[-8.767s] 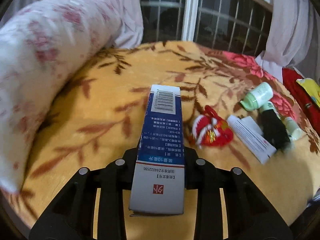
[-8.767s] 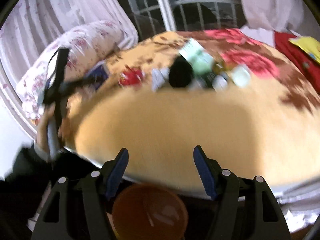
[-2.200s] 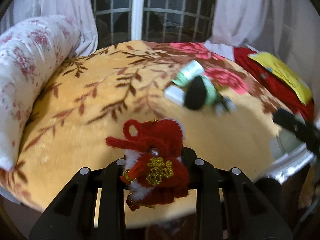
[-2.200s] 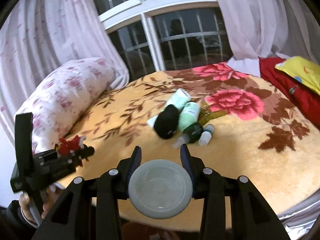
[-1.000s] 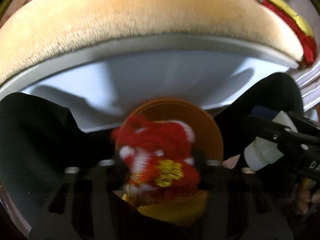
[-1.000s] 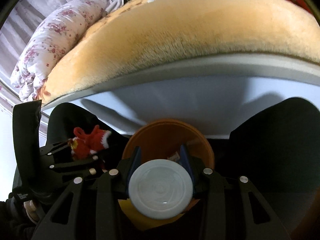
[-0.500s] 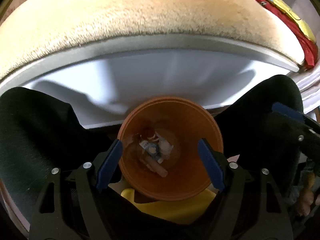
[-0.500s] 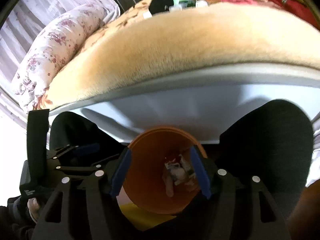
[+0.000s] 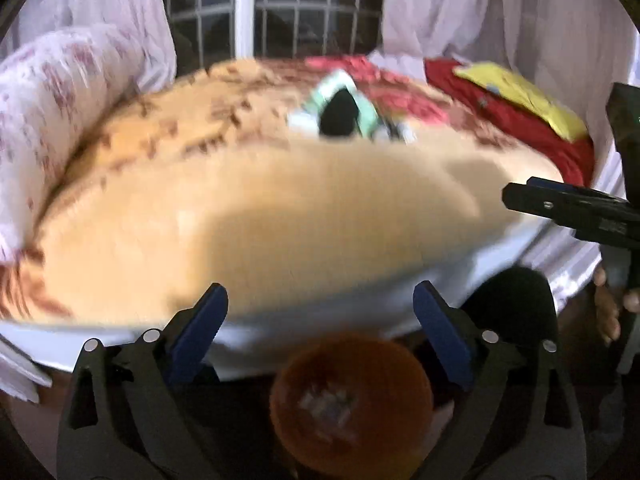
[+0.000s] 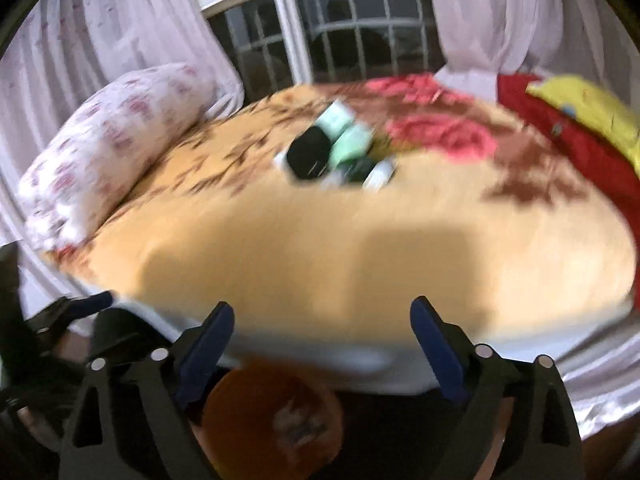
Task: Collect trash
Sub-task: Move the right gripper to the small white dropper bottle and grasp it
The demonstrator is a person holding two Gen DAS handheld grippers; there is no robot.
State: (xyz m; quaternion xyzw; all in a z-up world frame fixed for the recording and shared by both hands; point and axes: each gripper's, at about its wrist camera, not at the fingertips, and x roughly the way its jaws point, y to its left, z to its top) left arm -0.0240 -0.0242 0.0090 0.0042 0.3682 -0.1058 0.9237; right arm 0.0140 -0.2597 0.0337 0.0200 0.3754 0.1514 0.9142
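Note:
Both views are blurred by motion. An orange bin [image 9: 351, 396] [image 10: 272, 420] with pale scraps inside stands on the floor below the bed's near edge. My left gripper [image 9: 320, 312] hangs above it, its jaws opening with nothing between them. My right gripper [image 10: 322, 324] is likewise above the bin, jaws opening and empty. Far back on the yellow blanket [image 9: 280, 208] [image 10: 360, 232] lies a cluster of trash: a black round item [image 9: 340, 114] [image 10: 310, 152], green tubes [image 10: 348, 142] and small white bottles [image 10: 380, 172]. The right gripper also shows at the right edge of the left wrist view.
A floral bolster pillow [image 9: 52, 92] [image 10: 104, 148] lies along the bed's left side. Red and yellow cloth [image 9: 516, 108] [image 10: 576, 120] sits at the right. A barred window [image 9: 276, 4] with white curtains [image 10: 104, 28] is behind. A hand [image 9: 608, 304] holds the right gripper's handle.
Both grippers have risen and tilted up from over the bin, so the bed top is in view again. The red ornament and the round lid have left the jaws, which stand wider.

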